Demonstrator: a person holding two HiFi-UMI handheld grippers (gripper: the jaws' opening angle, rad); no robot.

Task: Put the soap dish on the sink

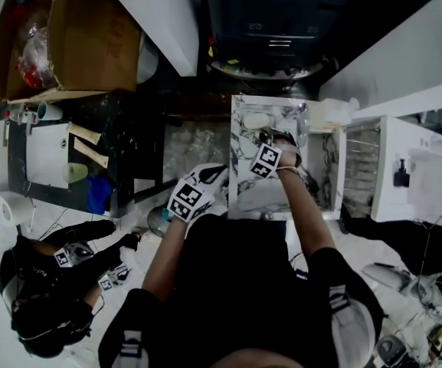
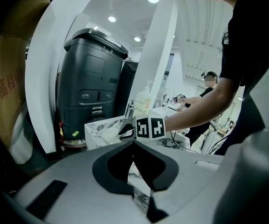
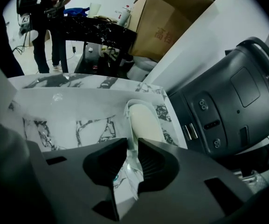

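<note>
Right gripper view: the right gripper (image 3: 132, 141) was seen with its jaws drawn narrow, pinched on the near rim of the soap dish (image 3: 127, 107). A cream bar of soap (image 3: 144, 120) was carried in the dish. The dish was laid lengthwise on the right-hand ledge of the marbled sink (image 3: 92, 82), between the basin and the sink's outer edge. Whether its underside was fully set down could not be told. Little ledge was left on either side of the dish. Just past that outer edge a grey machine (image 3: 232, 106) was noted, with only a narrow gap between. Beyond the far rim, well apart, a black table (image 3: 97, 31) and a cardboard box (image 3: 171, 17) were recorded.

Left gripper view: the left gripper (image 2: 134, 143) was seen with its jaws brought together at the tips and nothing held between them. It was held short of the sink's near edge, aimed at the other gripper's marker cube.

Head view: the left gripper was placed off the sink's left edge, apart from the stone. A white cabinet (image 1: 404, 167) was noted close against the sink's right side. Open basin was left beside the working arm.
</note>
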